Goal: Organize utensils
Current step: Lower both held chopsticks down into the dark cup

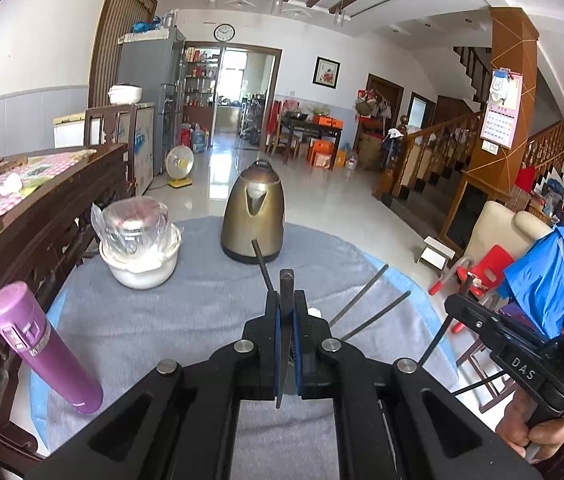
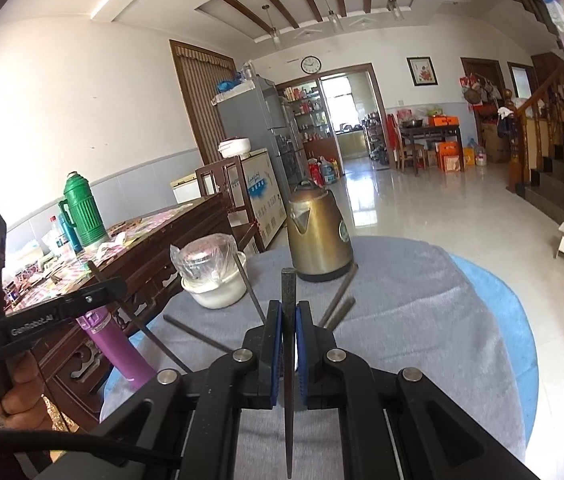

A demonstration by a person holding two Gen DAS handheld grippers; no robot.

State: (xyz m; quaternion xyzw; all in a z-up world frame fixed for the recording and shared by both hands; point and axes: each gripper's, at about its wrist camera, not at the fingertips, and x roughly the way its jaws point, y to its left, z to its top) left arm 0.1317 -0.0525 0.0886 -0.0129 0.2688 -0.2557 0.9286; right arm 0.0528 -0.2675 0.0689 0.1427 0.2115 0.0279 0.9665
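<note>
In the left wrist view my left gripper [image 1: 286,300] is shut on a dark chopstick [image 1: 286,280] that stands nearly upright between the blue pads. Several more dark chopsticks [image 1: 361,300] fan out just behind the fingers above the grey cloth [image 1: 186,312]. What holds them is hidden. My right gripper [image 2: 289,308] is likewise shut on a dark chopstick [image 2: 288,280], with other chopsticks [image 2: 337,296] spreading out left and right behind it. Both grippers hover over the near part of the round table.
A brass kettle [image 1: 253,216] stands at the table's far side and a white pot [image 1: 142,256] with a plastic-wrapped lid to its left. A purple flask [image 1: 42,344] stands at the left edge beside a dark wooden table [image 1: 42,208]. A hand holds the other tool's handle [image 1: 521,364] at right.
</note>
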